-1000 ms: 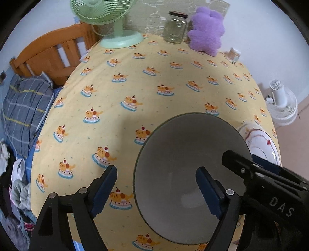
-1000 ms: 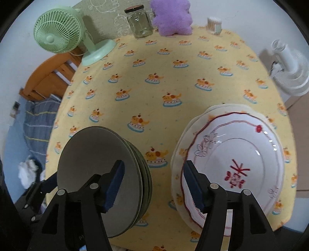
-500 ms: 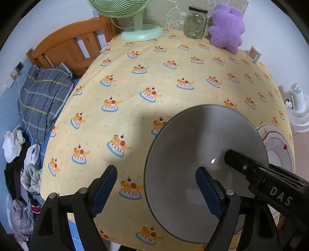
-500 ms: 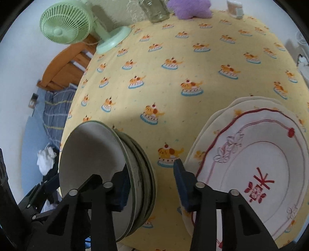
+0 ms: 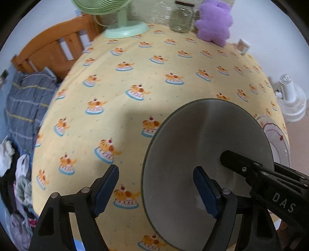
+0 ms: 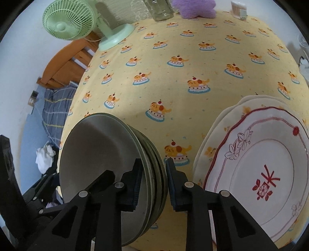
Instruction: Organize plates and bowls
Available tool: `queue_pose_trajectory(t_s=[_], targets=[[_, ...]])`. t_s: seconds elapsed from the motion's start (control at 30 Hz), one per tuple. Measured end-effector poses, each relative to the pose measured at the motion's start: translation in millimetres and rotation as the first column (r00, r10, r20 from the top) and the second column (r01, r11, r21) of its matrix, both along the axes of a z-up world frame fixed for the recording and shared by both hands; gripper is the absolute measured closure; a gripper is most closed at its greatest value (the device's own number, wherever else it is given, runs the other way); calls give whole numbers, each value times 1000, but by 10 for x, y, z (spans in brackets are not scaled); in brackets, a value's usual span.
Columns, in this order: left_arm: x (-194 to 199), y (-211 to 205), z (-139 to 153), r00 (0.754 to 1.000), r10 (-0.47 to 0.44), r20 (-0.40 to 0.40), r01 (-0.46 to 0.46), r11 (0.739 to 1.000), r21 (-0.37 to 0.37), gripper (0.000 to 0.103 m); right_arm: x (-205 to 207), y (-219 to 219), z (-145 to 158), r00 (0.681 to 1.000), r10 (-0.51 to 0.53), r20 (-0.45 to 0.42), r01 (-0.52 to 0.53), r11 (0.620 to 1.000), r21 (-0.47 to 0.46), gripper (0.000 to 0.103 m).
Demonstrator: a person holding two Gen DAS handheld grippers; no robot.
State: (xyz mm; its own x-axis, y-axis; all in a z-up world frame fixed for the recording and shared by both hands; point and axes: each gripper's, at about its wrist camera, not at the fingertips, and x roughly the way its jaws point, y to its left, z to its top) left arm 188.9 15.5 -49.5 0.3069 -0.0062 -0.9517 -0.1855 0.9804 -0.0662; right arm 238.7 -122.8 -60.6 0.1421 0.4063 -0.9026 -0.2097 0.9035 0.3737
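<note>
**Right gripper closing over the rim of the grey bowl stack**

A round table under a yellow tablecloth printed with cartoon dogs on cakes [image 6: 173, 81] fills both views. Beside its left edge stand an orange-brown wooden bed frame [image 5: 54, 48] and a crumpled grey-blue checked blanket [image 5: 25, 104].

At the near right of the table lies a stack of scalloped cream plates [image 6: 256, 173]; the top 1 has a dark red rim line, outlined flowers and a red motif in its middle. At least 2 plates show beneath it.

At the near left, well apart from the plates, sits a stack of round grey bowls with dark green rims [image 6: 100, 154], about 3 or 4 nested.

A mint-green desk fan on a round base [image 6: 69, 19] stands at the far left of the table. A fluffy purple plush toy [image 5: 214, 21] and a clear glass jar with a dark lid [image 5: 181, 17] stand side by side at the far edge.

The right gripper [image 6: 152, 185] straddles the right rim of the bowl stack, its jaws closing: the left blue pad is inside the top bowl, the right pad outside the stack, with a sliver of gap apparent.

The left gripper [image 5: 156, 191] is partly open and narrowing, gripping nothing; its right finger hangs over the top bowl, its left finger over bare cloth.
</note>
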Motion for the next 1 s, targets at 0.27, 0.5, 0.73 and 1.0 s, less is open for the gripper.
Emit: queue_pose_trajectory(t_s=[0.27,0.5,0.73,1.0], targets=[[43,17,-76,990,-132,54,137,984,-111,31,-83,101,29,997,-67,36,70,993,-93,72],[68,38,-140,980,-186,75,198,957,-213,40,-127,101,22,991,-127,42,131,985,-115,71],[35,41,-154,979,-186,83,201,946,-255,46,-121,116,6,991,-126,54,132,983,-126,68],[3,78,-127,983,-180,42,185,946,-268,47,-147,172,43,993,-112,47,118,983,-143,68]])
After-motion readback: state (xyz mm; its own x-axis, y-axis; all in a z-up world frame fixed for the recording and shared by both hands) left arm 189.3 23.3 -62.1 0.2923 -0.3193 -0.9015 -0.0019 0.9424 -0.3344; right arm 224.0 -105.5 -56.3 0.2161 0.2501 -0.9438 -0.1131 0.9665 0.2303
